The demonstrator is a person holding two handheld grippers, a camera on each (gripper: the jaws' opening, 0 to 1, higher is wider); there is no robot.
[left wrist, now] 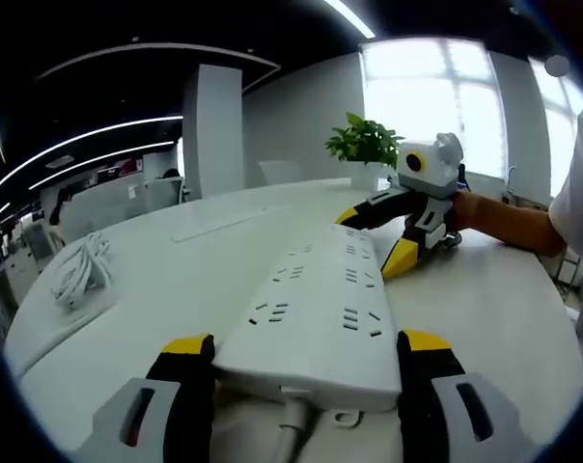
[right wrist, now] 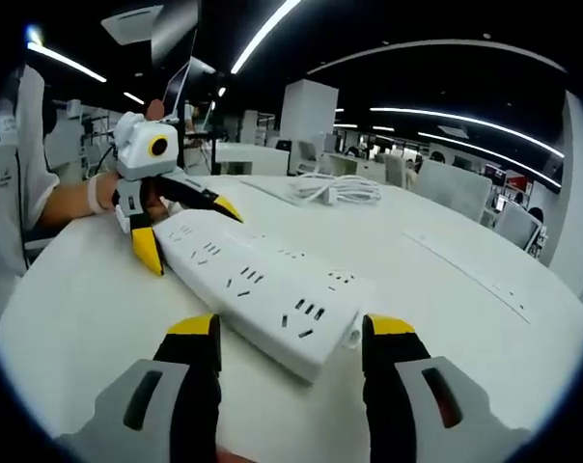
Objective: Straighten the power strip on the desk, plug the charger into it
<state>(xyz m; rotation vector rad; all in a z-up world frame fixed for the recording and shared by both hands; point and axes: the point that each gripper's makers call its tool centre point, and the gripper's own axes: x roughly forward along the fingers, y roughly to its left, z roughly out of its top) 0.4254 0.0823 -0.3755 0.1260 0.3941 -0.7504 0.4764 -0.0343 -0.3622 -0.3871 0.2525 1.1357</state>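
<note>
A long white power strip [left wrist: 320,309] lies on the white desk [left wrist: 176,280]. My left gripper [left wrist: 306,345] is shut on its near end, where the cord leaves, with a yellow-tipped jaw pressed against each long side. In the right gripper view the strip [right wrist: 263,289] runs away to the left. My right gripper [right wrist: 291,328] stands open around its other end, with a gap on the left side. Each gripper shows in the other's view at the strip's far end: the right gripper [left wrist: 376,239] and the left gripper [right wrist: 187,231]. A white charger with a coiled cable [left wrist: 79,270] [right wrist: 335,188] lies apart on the desk.
A potted green plant [left wrist: 364,145] stands at the desk's far edge. A person's sleeve [left wrist: 509,222] and forearm [right wrist: 65,207] reach in behind the far grippers. A flush cable cover [right wrist: 470,270] runs across the desk. Office desks and chairs fill the background.
</note>
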